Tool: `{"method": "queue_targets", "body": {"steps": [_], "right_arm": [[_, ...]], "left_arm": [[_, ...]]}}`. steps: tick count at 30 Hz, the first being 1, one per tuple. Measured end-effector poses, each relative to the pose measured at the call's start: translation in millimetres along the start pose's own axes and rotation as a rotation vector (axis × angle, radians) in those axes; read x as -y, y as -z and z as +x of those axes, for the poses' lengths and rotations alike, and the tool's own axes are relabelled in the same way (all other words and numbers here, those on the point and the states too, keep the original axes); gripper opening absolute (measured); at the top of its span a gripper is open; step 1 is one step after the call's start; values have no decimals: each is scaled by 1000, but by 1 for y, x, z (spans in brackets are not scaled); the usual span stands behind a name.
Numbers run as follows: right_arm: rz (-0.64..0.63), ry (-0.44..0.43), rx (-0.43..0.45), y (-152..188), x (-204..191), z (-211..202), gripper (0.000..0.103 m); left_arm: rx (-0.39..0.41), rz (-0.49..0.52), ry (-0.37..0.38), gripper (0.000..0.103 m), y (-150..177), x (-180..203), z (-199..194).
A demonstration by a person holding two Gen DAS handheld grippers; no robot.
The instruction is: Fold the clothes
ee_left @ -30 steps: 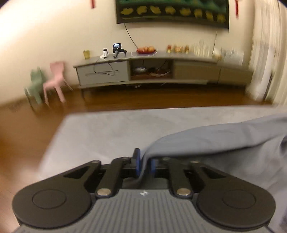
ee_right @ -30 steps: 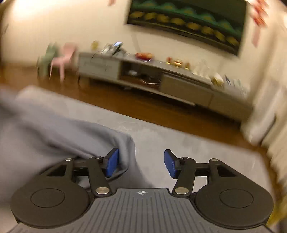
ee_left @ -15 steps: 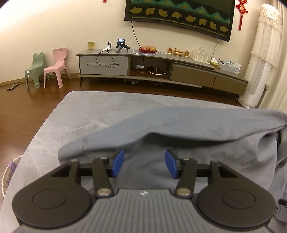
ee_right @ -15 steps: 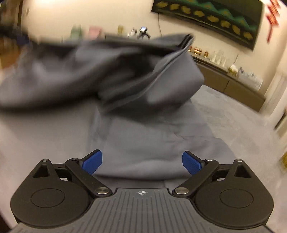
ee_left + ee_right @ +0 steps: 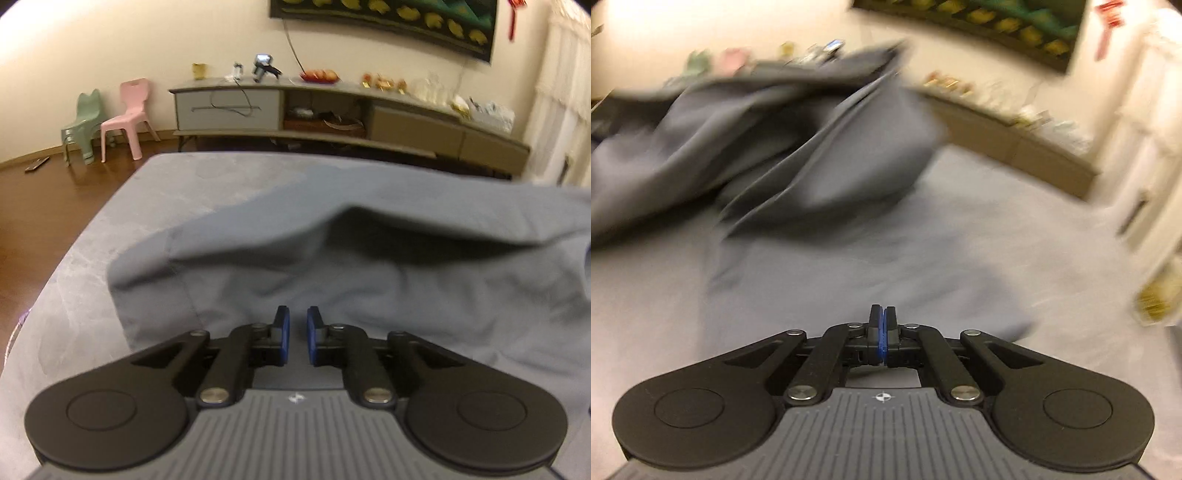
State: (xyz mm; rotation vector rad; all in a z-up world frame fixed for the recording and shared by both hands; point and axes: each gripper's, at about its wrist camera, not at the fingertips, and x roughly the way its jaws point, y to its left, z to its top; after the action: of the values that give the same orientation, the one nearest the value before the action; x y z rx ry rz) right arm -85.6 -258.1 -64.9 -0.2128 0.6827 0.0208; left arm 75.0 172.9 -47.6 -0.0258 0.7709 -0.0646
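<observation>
A: Okay, quick one. Left gripper (image 5: pixel 296 325) is hovering low over the grey garment (image 5: pixel 369 266), blue pads (image 5: pixel 282 334) nearly together, just a thin gap showing. Jaws have just been closing. No cloth is sitting between them that I can see.

B: And the right gripper (image 5: pixel 882 321)?

A: Pads are pressing flat against each other, fully closed, having just snapped together. Nothing is caught in them; the fabric is lying under and ahead of the tips. That view is blurring a lot.

B: Garment location?

A: It's lying on the grey tabletop (image 5: pixel 229 177), spreading across the middle and right side in the left view, with a raised fold running across it. In the right view a bunched part (image 5: pixel 798 140) is standing up at the far left while a flat part is lying just in front of the fingers.

B: Background?

A: TV cabinet (image 5: pixel 332 110) is standing along the wall, pink chair (image 5: pixel 127 114) and green chair (image 5: pixel 83 122) sitting side by side on the wooden floor.
</observation>
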Motion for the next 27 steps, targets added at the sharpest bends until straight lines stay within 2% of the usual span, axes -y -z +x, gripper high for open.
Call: {"method": "queue_targets", "body": {"steps": [2, 3, 4, 5, 6, 7, 10, 12, 14, 15, 16, 17, 18, 19, 22, 24, 26, 27], "right_arm": [[72, -42, 21, -12, 9, -4, 0], [107, -63, 31, -17, 14, -6, 9], [143, -85, 41, -23, 18, -8, 39], [173, -127, 44, -26, 15, -4, 59], [205, -171, 38, -29, 10, 2, 88], [225, -199, 26, -30, 4, 10, 92], [268, -269, -20, -31, -17, 32, 92], [269, -247, -14, -29, -31, 44, 91], [280, -211, -6, -29, -37, 56, 80], [290, -189, -2, -30, -37, 62, 60], [317, -187, -14, -32, -33, 68, 45], [329, -176, -25, -33, -30, 71, 41], [312, -155, -28, -35, -28, 70, 29], [295, -134, -31, -38, -27, 70, 25], [270, -75, -29, -44, -23, 64, 25], [258, -50, -32, -44, -24, 64, 25], [242, -36, -42, -43, -27, 68, 12], [233, -28, -47, -42, -28, 70, 5]], "left_arm": [[11, -29, -4, 19, -4, -8, -3], [25, -25, -5, 25, -6, -9, -5], [31, -20, -13, 44, -6, -10, -5], [37, -14, -22, 52, -7, -10, -5], [34, -13, -29, 52, -6, -11, -3], [31, -11, -37, 52, -6, -11, -2], [20, -6, -30, 52, -4, -14, 3], [14, 5, -23, 52, -2, -15, 7], [9, 13, -23, 51, -4, -16, 12], [7, 16, -22, 51, -4, -17, 15], [4, 20, -22, 50, -5, -17, 17], [2, 23, -22, 49, -5, -18, 20], [3, 23, -22, 49, -6, -18, 22], [5, 21, -24, 44, -8, -19, 24], [9, 21, -14, 40, -14, -16, 31], [10, 35, 7, 32, -16, -10, 36], [17, 38, 29, 1, -17, -6, 39], [28, 34, 28, 0, -17, -5, 38]]}}
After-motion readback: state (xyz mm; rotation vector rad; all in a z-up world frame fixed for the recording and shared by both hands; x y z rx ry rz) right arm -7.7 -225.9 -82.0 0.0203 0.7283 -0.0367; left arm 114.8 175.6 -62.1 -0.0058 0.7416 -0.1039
